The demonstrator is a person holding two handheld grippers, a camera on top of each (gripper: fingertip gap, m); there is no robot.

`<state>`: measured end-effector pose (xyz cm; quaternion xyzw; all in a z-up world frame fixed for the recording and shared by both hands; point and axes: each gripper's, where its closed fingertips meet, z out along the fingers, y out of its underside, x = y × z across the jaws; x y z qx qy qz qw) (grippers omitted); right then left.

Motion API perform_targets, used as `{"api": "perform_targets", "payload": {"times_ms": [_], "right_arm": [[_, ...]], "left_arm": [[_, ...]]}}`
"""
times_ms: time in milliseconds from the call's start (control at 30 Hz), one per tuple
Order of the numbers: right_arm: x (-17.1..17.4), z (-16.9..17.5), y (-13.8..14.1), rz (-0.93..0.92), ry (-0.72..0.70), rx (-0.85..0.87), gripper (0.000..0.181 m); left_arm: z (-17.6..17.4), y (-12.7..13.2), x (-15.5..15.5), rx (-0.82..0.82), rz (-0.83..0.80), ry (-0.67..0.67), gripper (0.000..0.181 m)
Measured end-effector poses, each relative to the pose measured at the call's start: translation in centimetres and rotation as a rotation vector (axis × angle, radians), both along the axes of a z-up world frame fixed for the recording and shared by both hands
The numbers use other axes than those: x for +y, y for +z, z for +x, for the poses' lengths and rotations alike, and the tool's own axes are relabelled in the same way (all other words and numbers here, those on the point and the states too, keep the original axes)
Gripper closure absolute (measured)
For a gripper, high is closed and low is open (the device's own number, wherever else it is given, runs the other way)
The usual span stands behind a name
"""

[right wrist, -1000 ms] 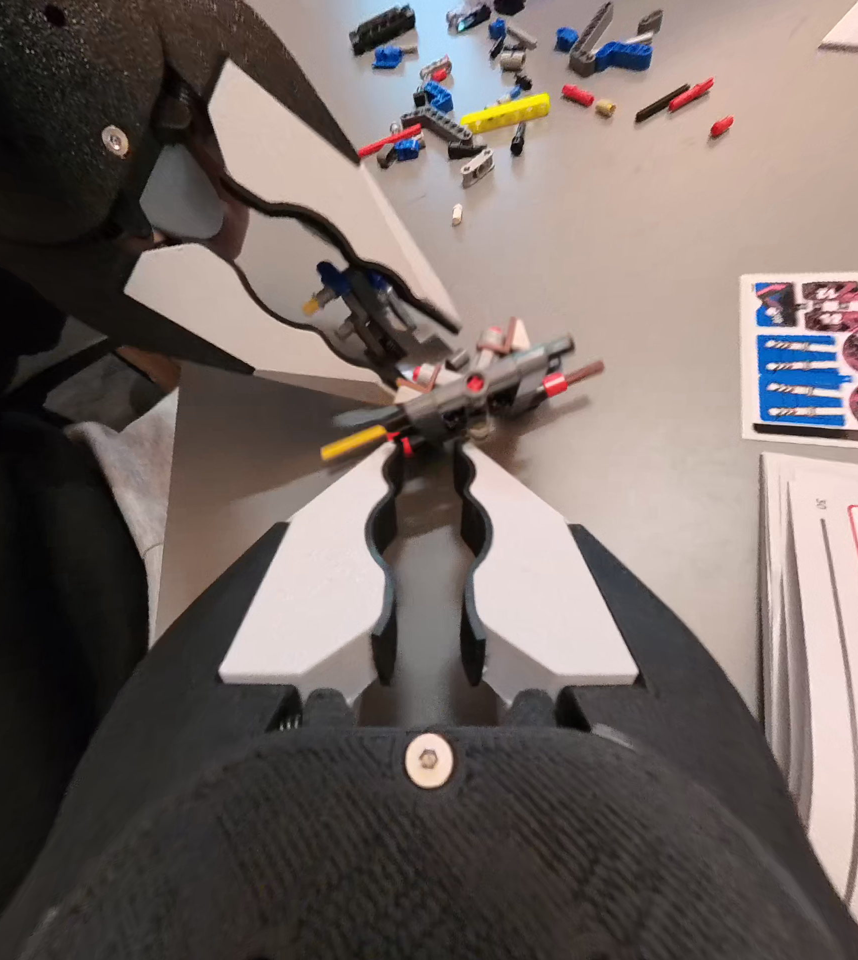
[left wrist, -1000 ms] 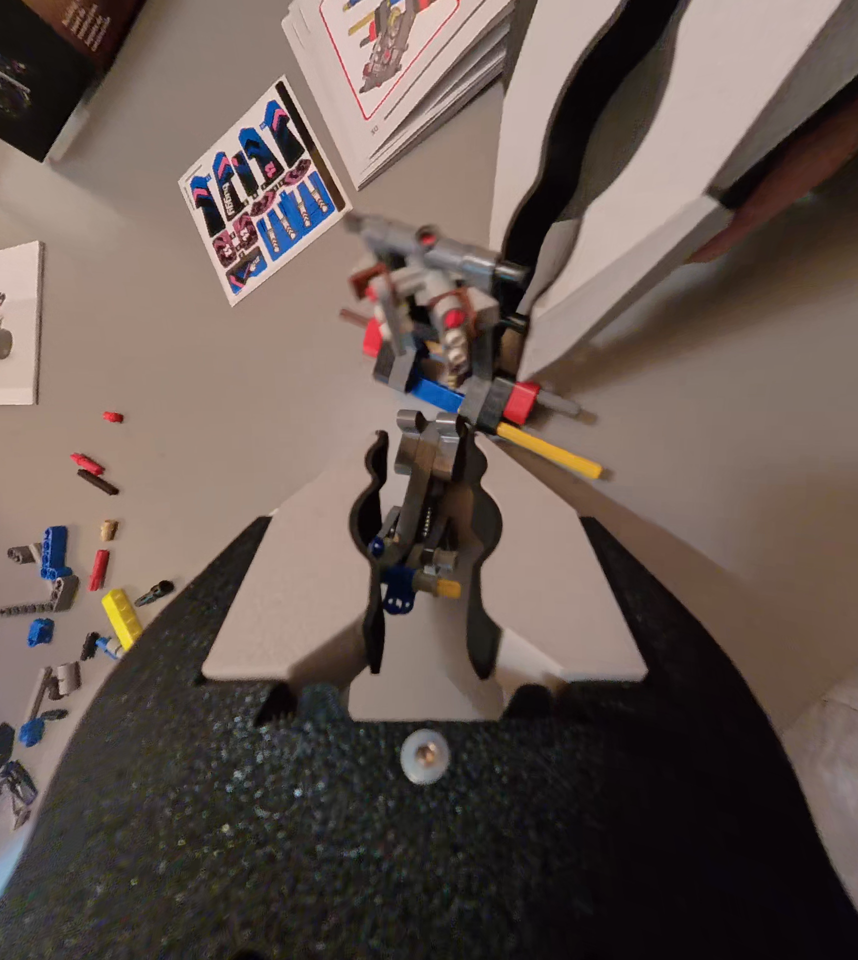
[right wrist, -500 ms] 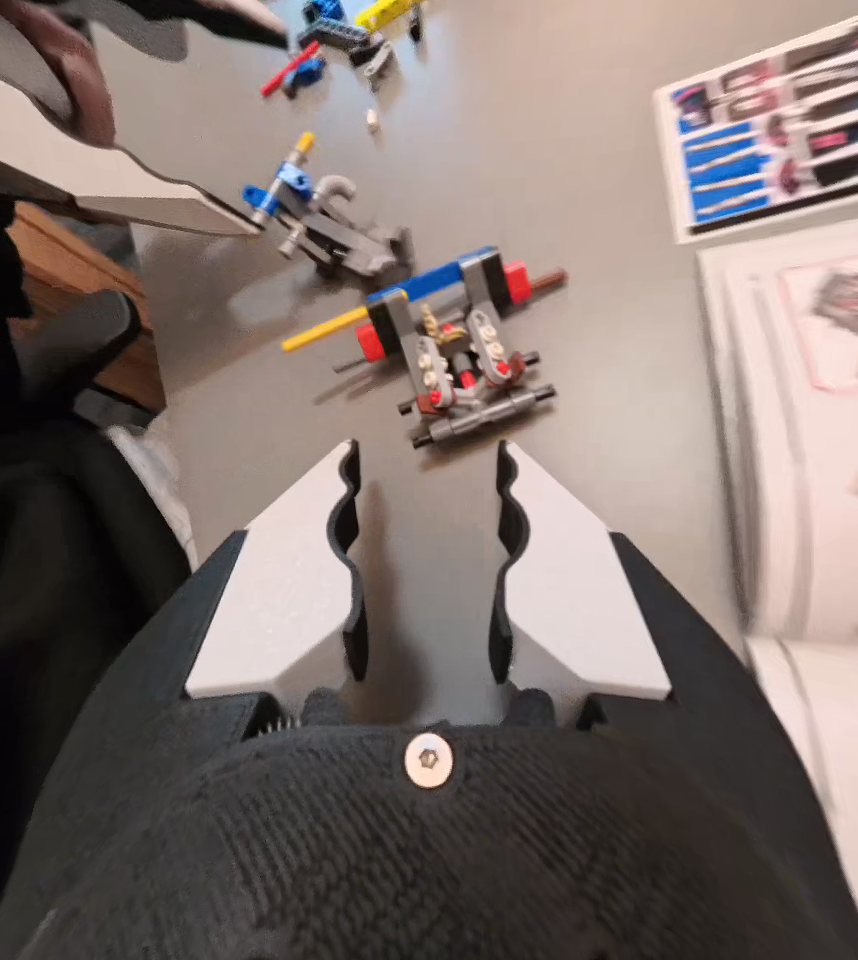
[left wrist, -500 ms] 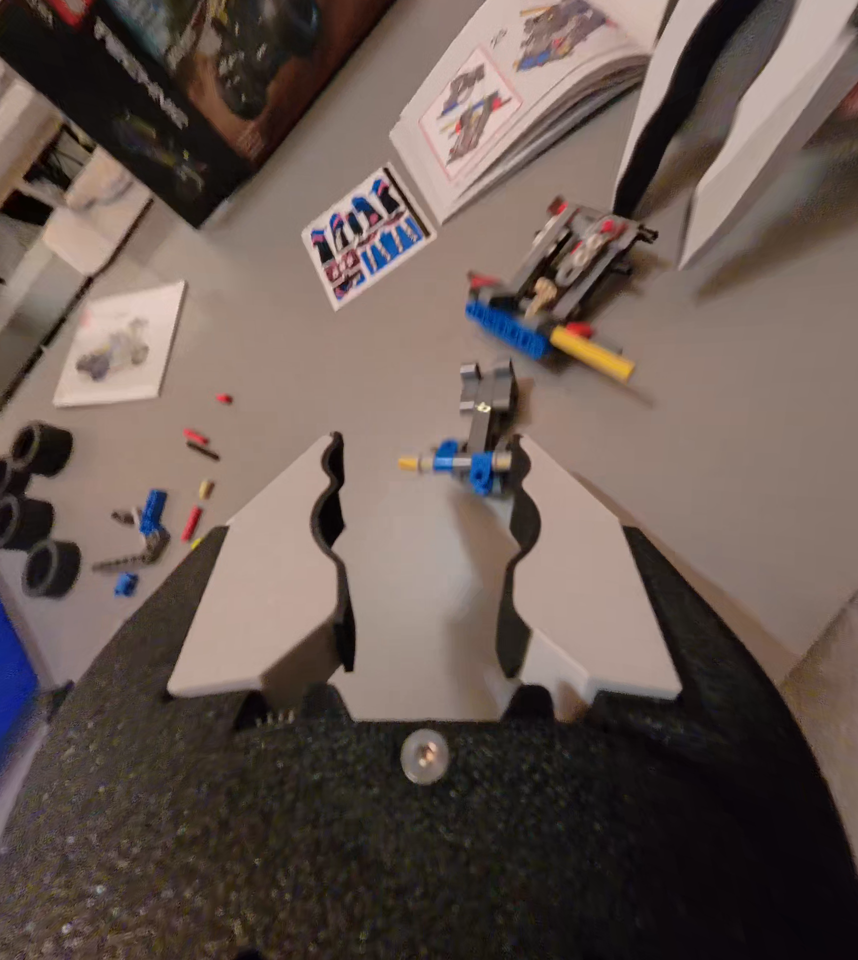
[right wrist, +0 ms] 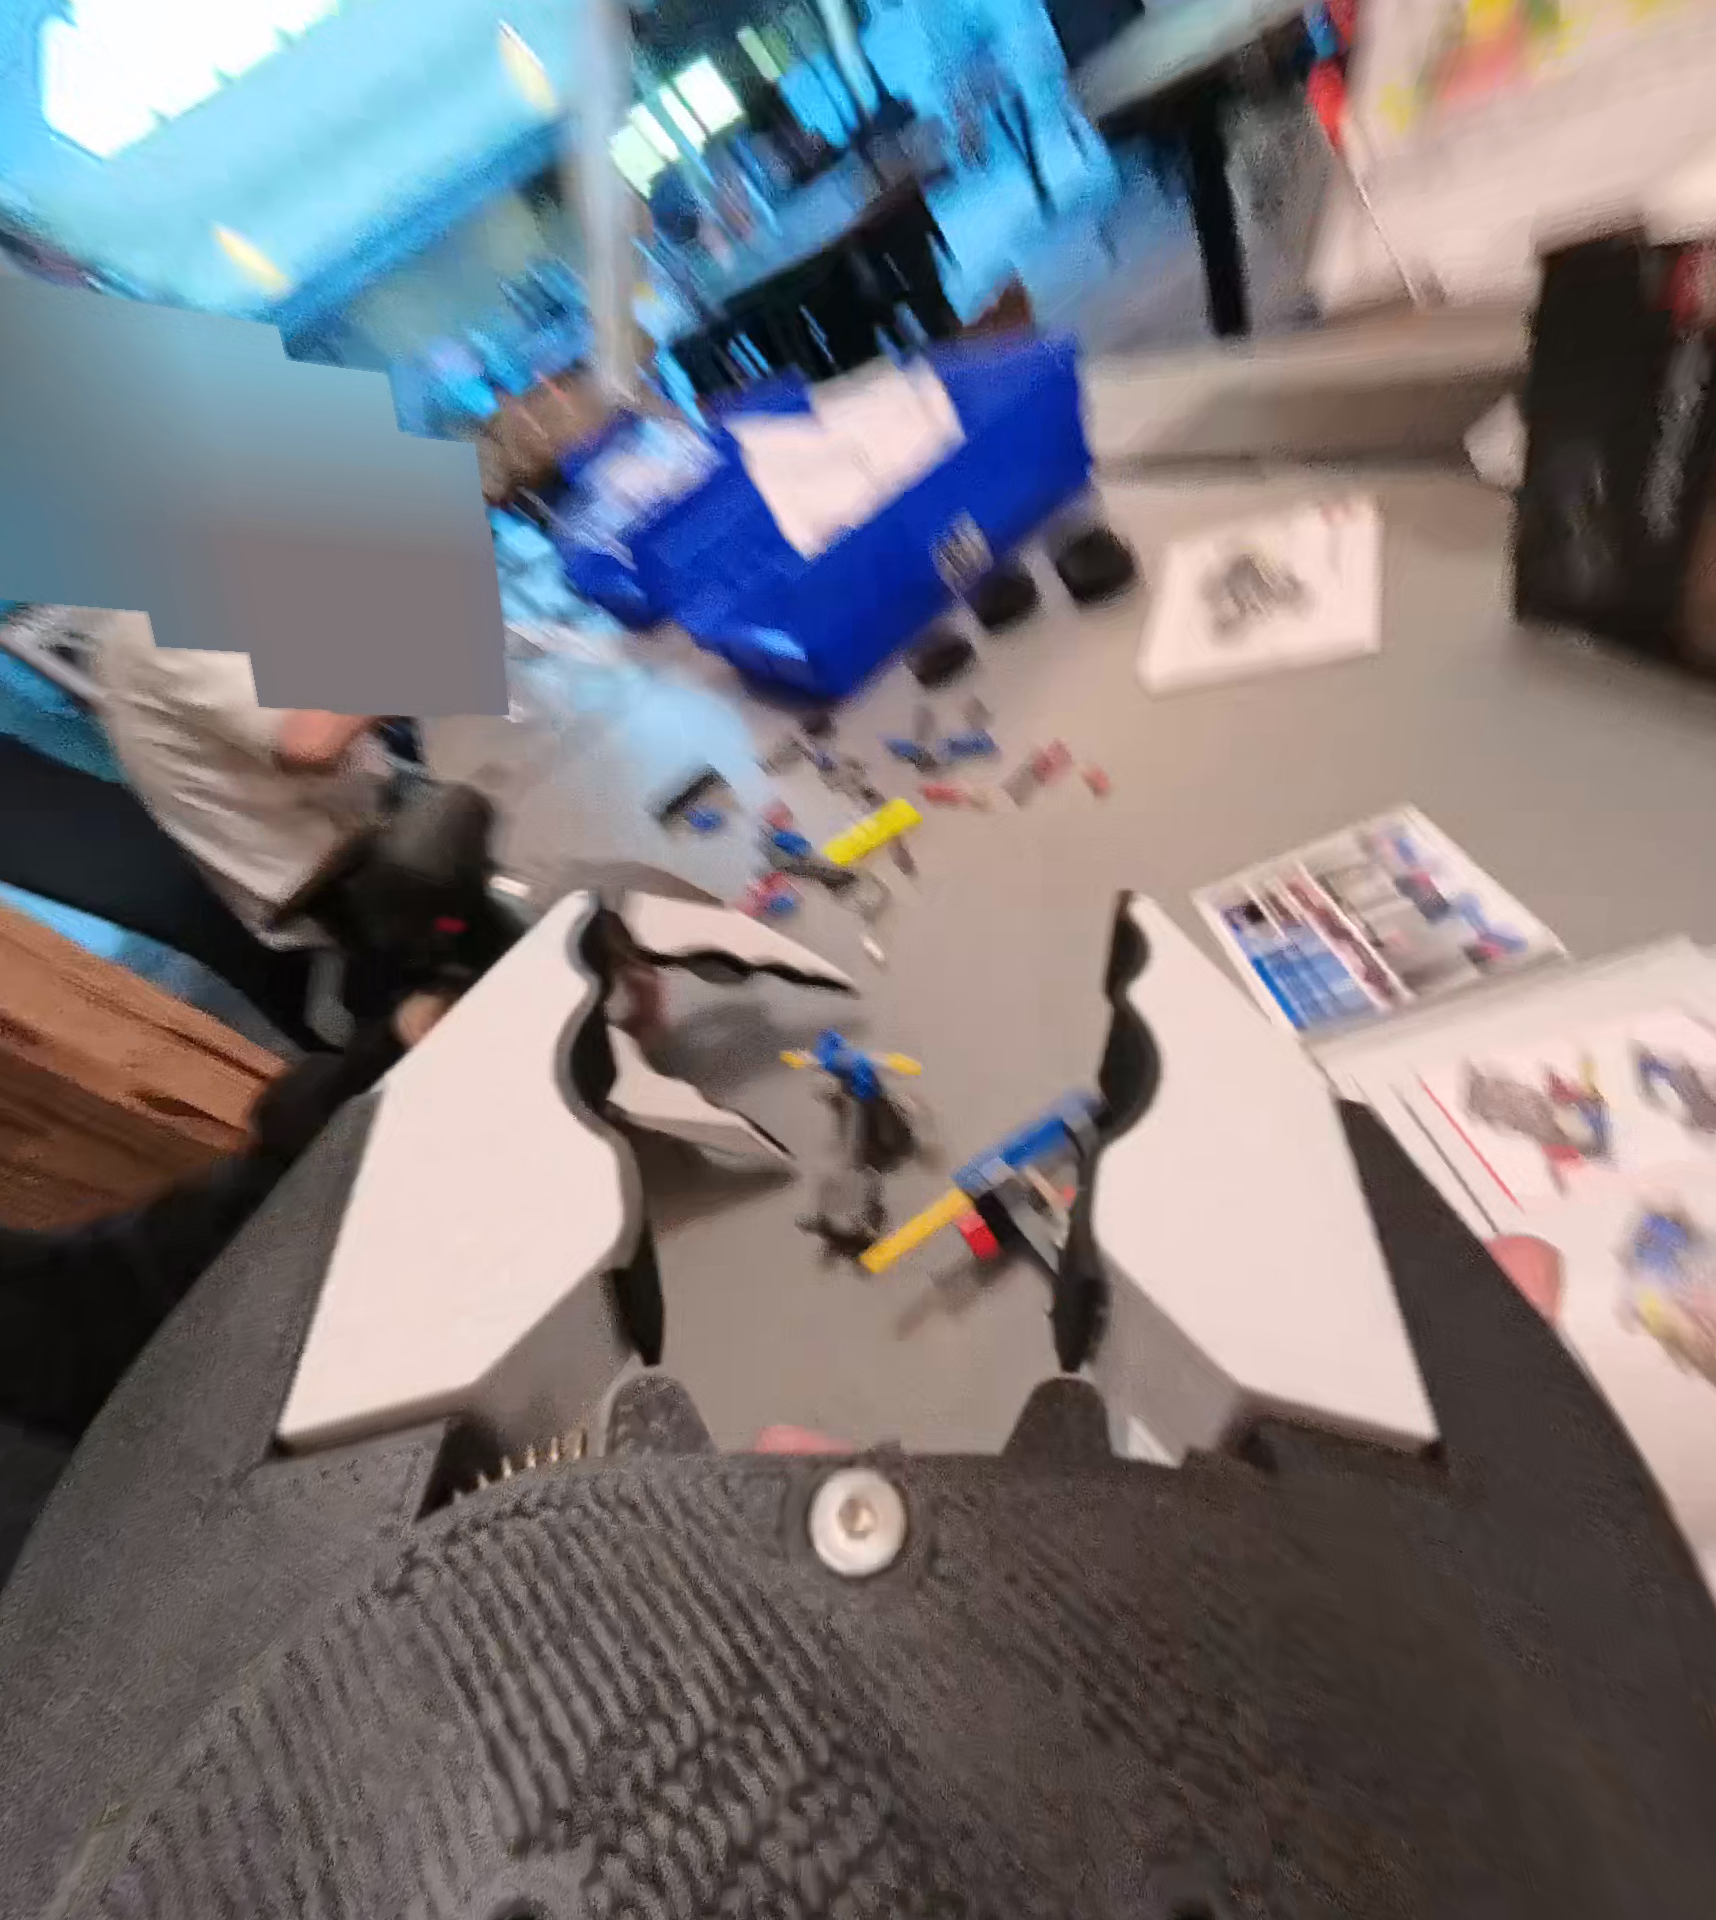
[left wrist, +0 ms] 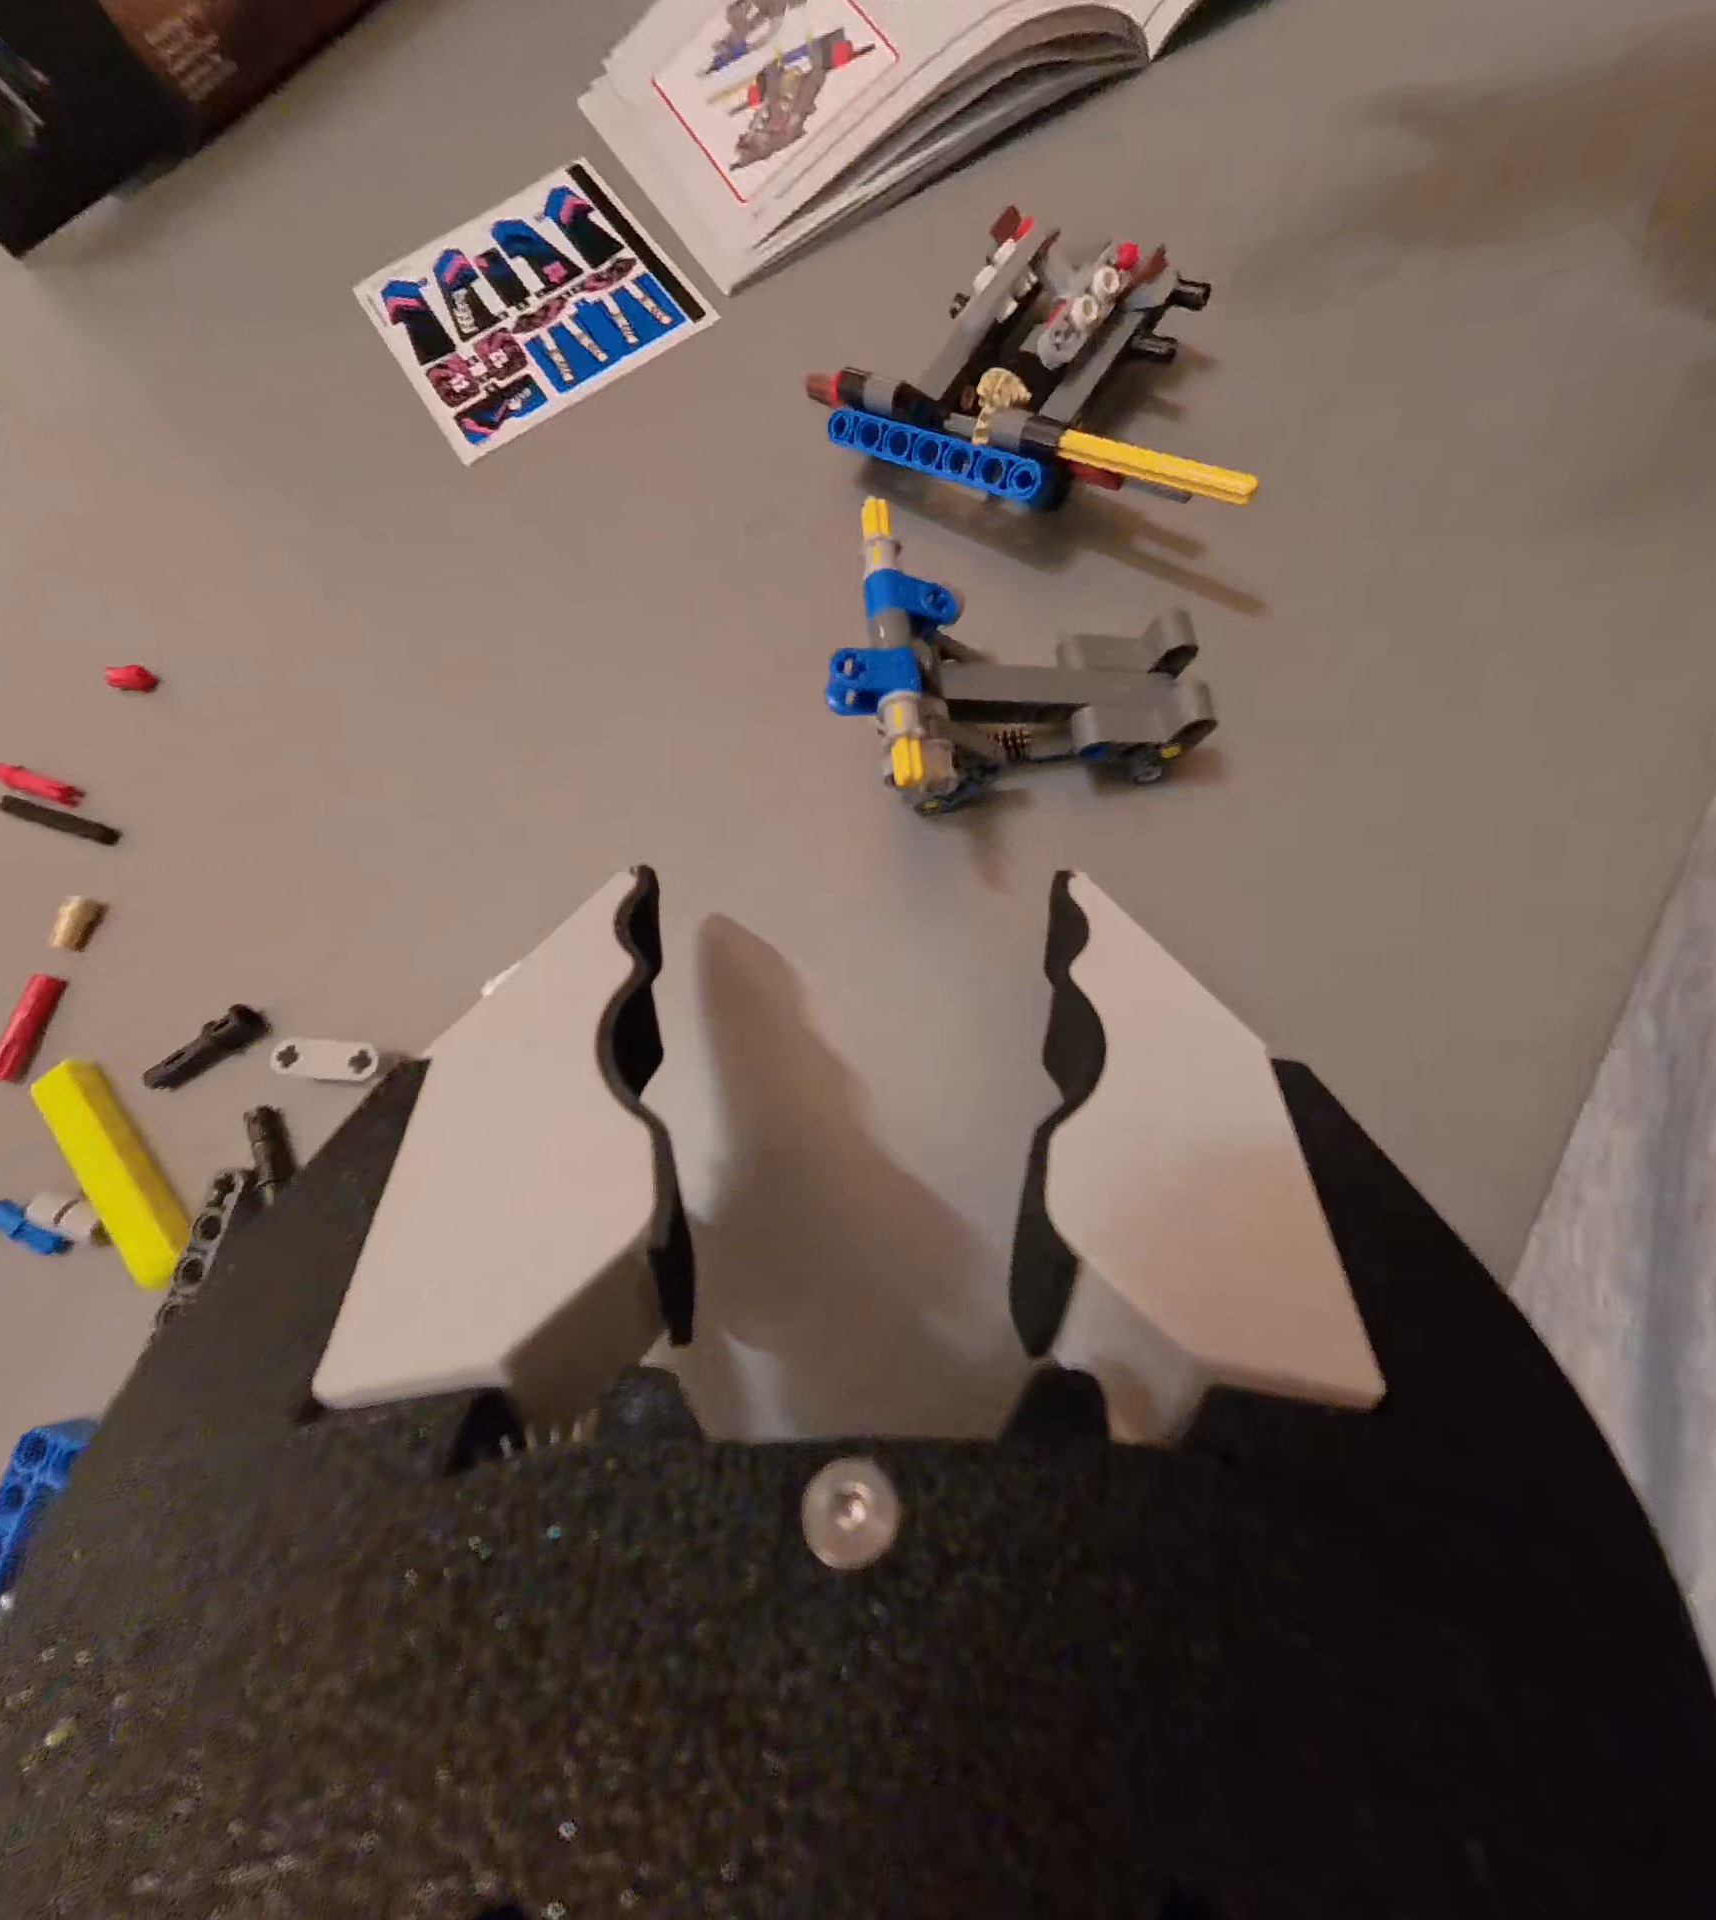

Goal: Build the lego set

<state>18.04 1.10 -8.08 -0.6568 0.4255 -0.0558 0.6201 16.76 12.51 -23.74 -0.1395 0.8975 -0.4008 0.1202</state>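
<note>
Two lego sub-assemblies counted beside the sticker sheet (left wrist: pixel 534 312): a blue-beamed frame (left wrist: pixel 1015 384) and a grey linkage (left wrist: pixel 1020 701), one open instruction booklet (left wrist: pixel 864 114) behind it, one yellow beam (left wrist: pixel 111 1169) left of it.

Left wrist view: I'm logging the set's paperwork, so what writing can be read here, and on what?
Sticker sheet: tiny print on the decals, too small to read.
Open instruction booklet: build pictures only, no legible text.
Dark box: lettering too dim and blurred to read.
Right wrist view: motion-blurred, so nothing is readable.

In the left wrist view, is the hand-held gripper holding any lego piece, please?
No, the left hand-held gripper is open and empty above the table.
</note>
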Motion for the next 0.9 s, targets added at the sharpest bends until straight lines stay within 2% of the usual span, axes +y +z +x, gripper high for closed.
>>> {"api": "perform_targets", "payload": {"times_ms": [33,67,100,167,233,267,333,400,533,567,667,733,767,833,900], "right_arm": [[-0.7,1.1,-2.1,-0.053,-0.036,0.115,0.068],[-1.1,1.6,-3.1,-0.064,-0.048,0.185,0.052],[-1.5,2.1,-3.1,-0.059,-0.055,0.161,0.061],[-4.0,4.0,-4.4,-0.190,-0.126,0.042,0.058],[-7.0,4.8,-8.2,-0.338,-0.230,0.164,0.055],[-6.9,4.2,-9.5,-0.359,-0.193,0.208,0.054],[-5.8,2.7,-10.6,-0.362,-0.102,0.198,0.085],[-5.3,1.3,-11.3,-0.398,-0.082,0.177,0.076],[-2.9,-3.0,-11.2,-0.481,0.008,0.076,0.084],[-1.8,-4.1,-11.1,-0.492,0.043,0.046,0.090],[0.6,-6.0,-11.8,-0.583,0.101,-0.048,0.109],[2.0,-6.2,-12.6,-0.630,0.139,-0.092,0.123],[2.5,-6.1,-12.9,-0.645,0.155,-0.097,0.124],[3.2,-5.8,-13.3,-0.659,0.191,-0.092,0.125],[3.5,-5.4,-12.8,-0.643,0.210,-0.113,0.126]], "left_arm": [[0.1,-0.1,-0.1,-0.004,0.003,0.001,0.109],[0.2,0.0,-0.1,-0.015,0.003,0.001,0.108],[0.3,0.1,-0.1,-0.033,0.000,-0.004,0.108],[0.4,0.7,-0.3,-0.101,-0.016,-0.048,0.108],[0.4,1.6,-0.7,-0.224,-0.012,-0.150,0.109],[0.4,1.7,-0.9,-0.274,0.001,-0.212,0.110],[0.3,1.7,-1.2,-0.308,0.038,-0.338,0.113],[0.3,1.8,-1.3,-0.279,0.037,-0.440,0.117],[-0.6,1.1,-1.5,0.020,-0.013,-0.530,0.128],[-1.0,0.9,-1.9,0.044,-0.021,-0.543,0.130],[-0.5,0.2,-2.9,-0.077,-0.025,-0.508,0.138],[-0.8,-0.3,-3.2,-0.086,-0.015,-0.492,0.138],[-0.7,-0.4,-3.3,-0.099,-0.003,-0.474,0.140],[-0.7,-0.5,-3.2,-0.141,0.012,-0.454,0.155],[-0.6,-0.4,-2.9,-0.164,0.014,-0.411,0.156]]}}
